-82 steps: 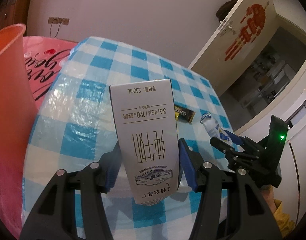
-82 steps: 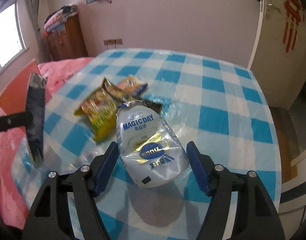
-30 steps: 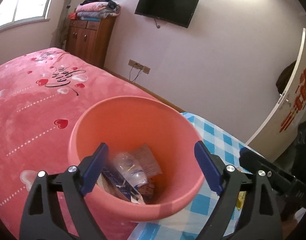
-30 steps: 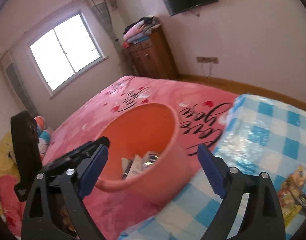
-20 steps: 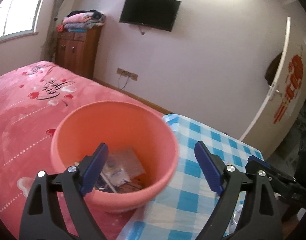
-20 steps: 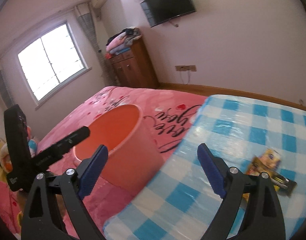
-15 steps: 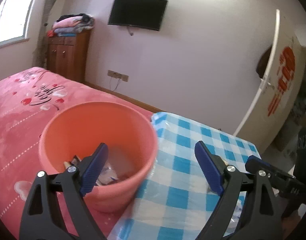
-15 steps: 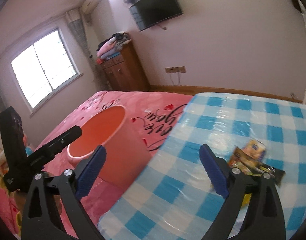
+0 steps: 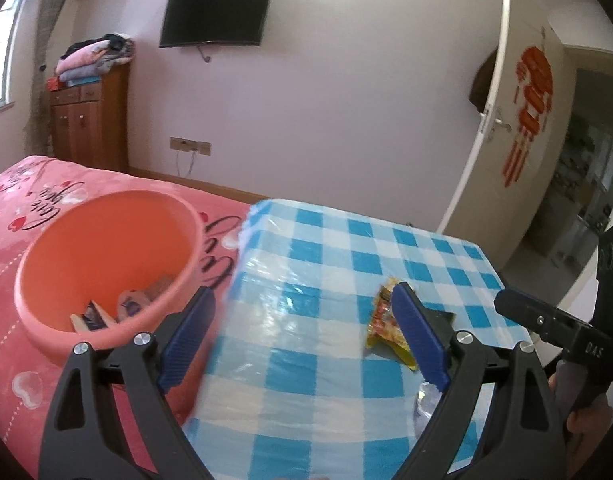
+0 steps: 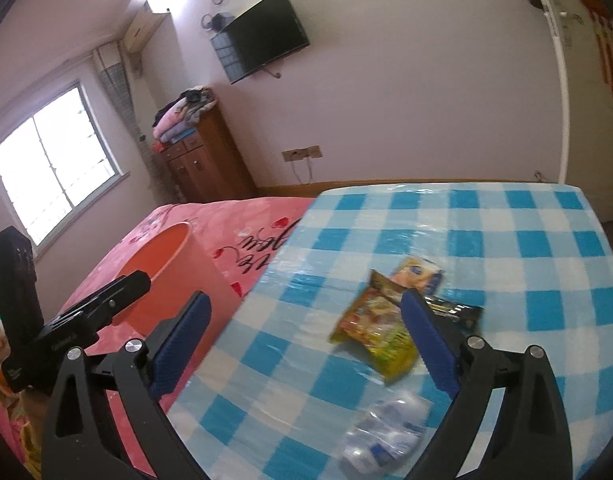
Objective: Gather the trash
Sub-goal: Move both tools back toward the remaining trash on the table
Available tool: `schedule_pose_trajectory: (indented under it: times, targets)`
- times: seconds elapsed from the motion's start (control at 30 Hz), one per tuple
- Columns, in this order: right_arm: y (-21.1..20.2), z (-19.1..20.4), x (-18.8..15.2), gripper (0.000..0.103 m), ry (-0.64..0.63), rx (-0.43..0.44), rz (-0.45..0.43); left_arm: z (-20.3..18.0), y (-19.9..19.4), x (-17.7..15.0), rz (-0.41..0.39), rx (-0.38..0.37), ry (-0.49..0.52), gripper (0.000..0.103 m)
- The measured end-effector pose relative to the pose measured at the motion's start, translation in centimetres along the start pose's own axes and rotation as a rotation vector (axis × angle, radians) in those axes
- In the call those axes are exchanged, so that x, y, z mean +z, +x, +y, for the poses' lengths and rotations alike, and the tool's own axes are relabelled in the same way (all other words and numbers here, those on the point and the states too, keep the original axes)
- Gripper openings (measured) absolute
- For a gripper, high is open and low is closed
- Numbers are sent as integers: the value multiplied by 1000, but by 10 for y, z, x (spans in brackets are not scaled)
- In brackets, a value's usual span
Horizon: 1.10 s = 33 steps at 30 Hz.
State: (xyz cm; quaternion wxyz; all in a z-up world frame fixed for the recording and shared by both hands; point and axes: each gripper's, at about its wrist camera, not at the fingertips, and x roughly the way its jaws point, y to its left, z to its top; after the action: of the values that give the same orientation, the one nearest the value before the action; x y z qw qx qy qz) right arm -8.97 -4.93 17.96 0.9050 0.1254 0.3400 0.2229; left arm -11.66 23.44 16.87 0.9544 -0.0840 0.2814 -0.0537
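- The orange bucket (image 9: 102, 264) sits on the pink bed (image 9: 10, 360), right next to the left edge of the counter (image 9: 326, 408) with the blue and white checked cloth.
- Inside the bucket lie a few bits of trash. A little while ago the left gripper (image 9: 302, 344) held a milk carton and the right gripper (image 10: 306, 344) held a soft white pouch. Now both hold nothing, so those two things must have gone into the bucket.
- A moment ago both grippers looked down into the bucket. Now they have swung away from it, to the right, and look over the counter.
- The left gripper's fingers (image 9: 186, 340) are wide apart with nothing between them.
- The right gripper's fingers (image 10: 178, 348) are spread wide too, a bit wider than a second ago, and they hold nothing.
- To the right of the bucket, out on the counter, more trash waits. There is a yellow snack bag (image 10: 376, 334), and a small yellow and blue packet (image 10: 420, 272) just behind it.
- A dark wrapper (image 10: 458, 314) lies just right of the yellow bag, partly hidden by a right finger.
- A crumpled clear plastic bottle (image 10: 382, 436) lies nearer the camera than the yellow bag. It looks blurry.
- So one drop is done, and I think the next job is to pick up these last pieces and carry them back to the bucket.
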Motion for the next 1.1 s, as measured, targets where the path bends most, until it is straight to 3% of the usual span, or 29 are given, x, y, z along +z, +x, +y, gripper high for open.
schedule_pose_trajectory:
  times: [0.47,1.1]
  targets:
    - [-30,-40,-21,94,-7,-96,-24,-60,25,-30,95,-78,86,90]
    - [-53,-87,-39,94,21,-180,-38,-107,51,-63,204,-179,146,90]
